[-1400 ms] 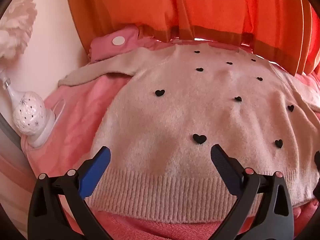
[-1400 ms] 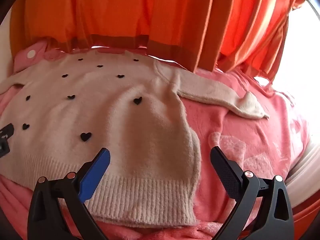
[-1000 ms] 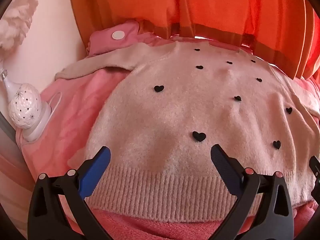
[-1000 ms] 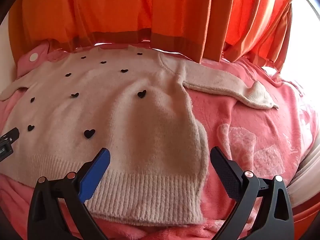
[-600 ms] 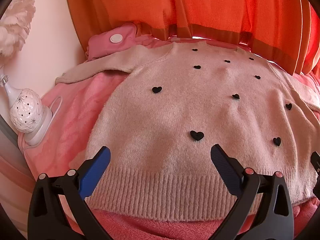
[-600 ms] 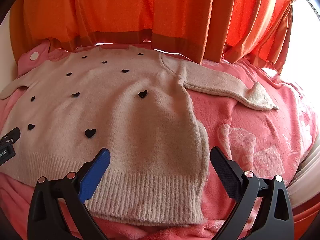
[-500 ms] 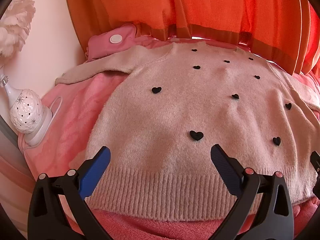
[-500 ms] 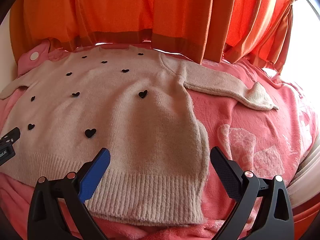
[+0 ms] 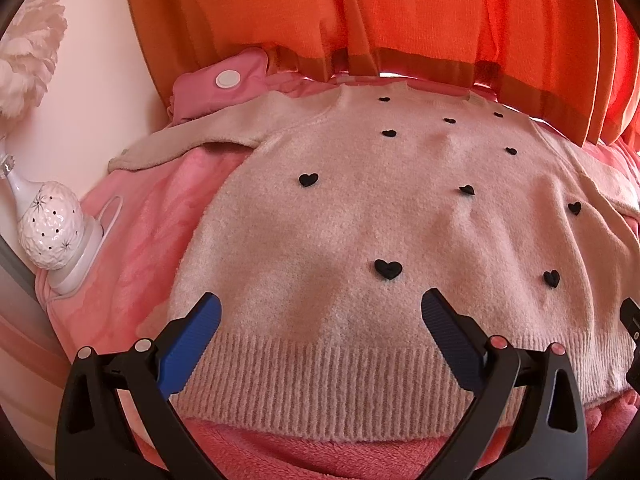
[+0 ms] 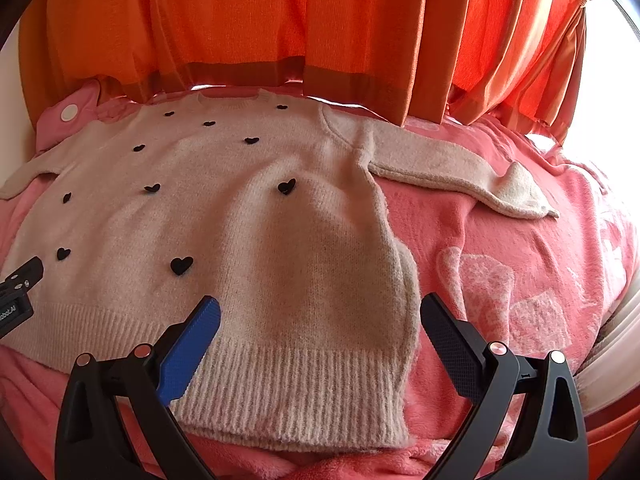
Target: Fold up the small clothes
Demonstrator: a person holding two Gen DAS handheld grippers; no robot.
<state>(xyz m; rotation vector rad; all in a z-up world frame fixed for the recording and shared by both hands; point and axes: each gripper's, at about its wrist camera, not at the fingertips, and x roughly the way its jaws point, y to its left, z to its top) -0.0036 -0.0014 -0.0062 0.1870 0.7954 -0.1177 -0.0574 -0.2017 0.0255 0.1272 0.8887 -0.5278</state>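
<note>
Sweater [image 9: 360,232] spread flat on pink blanket [image 10: 500,264], hem at 6 o'clock. Orange curtain [image 10: 280,20] hung at 12. Lamp [image 9: 50,236] seen at 9. Left tongs [image 9: 320,320], right tongs [image 10: 320,320] held wide open, empty.

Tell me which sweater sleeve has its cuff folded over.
The right sleeve on the pink blanket: its cuff end is turned up into a point. The left sleeve lies flat.

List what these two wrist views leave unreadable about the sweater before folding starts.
- Sweater right sleeve: cut off by the frame edge in the left wrist view.
- Left sleeve cuff: cut off at the right wrist view's edge.
- Neck label: too small in both.
- Underside: hidden against the pink blanket.
</note>
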